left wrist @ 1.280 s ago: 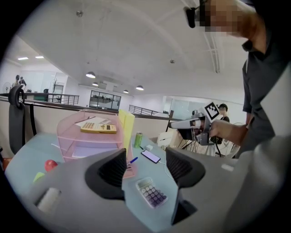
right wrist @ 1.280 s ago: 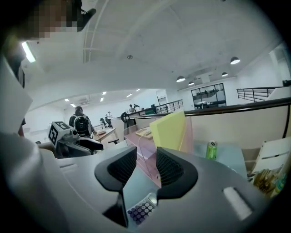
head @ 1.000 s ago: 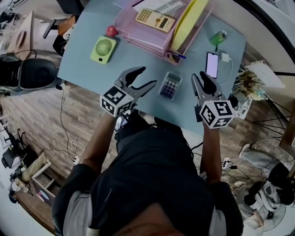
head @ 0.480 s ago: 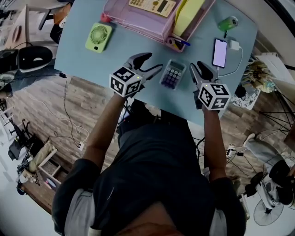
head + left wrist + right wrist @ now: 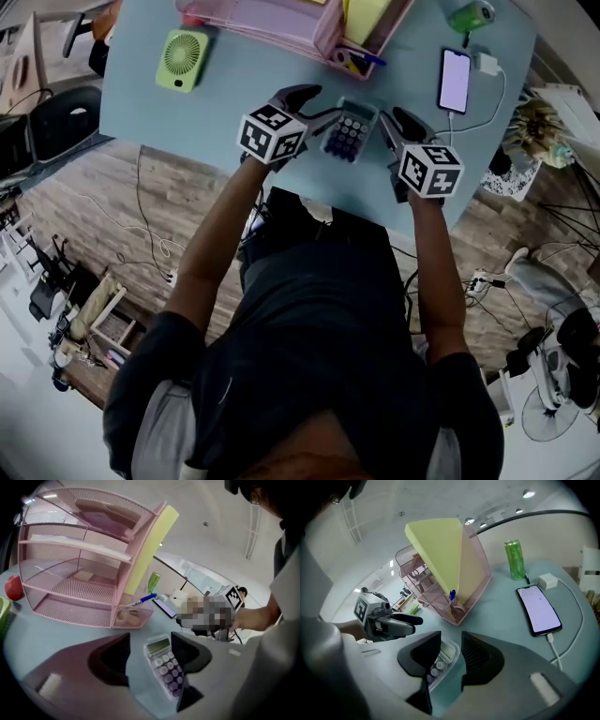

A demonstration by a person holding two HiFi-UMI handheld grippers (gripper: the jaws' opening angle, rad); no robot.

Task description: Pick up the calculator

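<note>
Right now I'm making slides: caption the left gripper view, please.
Open left gripper frames the calculator, pink mesh organizer behind.

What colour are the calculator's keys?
Mostly purple, with a few paler ones at the far end. The calculator shows best in the left gripper view.

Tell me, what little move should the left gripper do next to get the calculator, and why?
Probably squeeze the left gripper gently shut on the calculator. Its fingers stand apart, and the calculator lies flat on the table between them, so closing should catch its sides before any lift.
</note>
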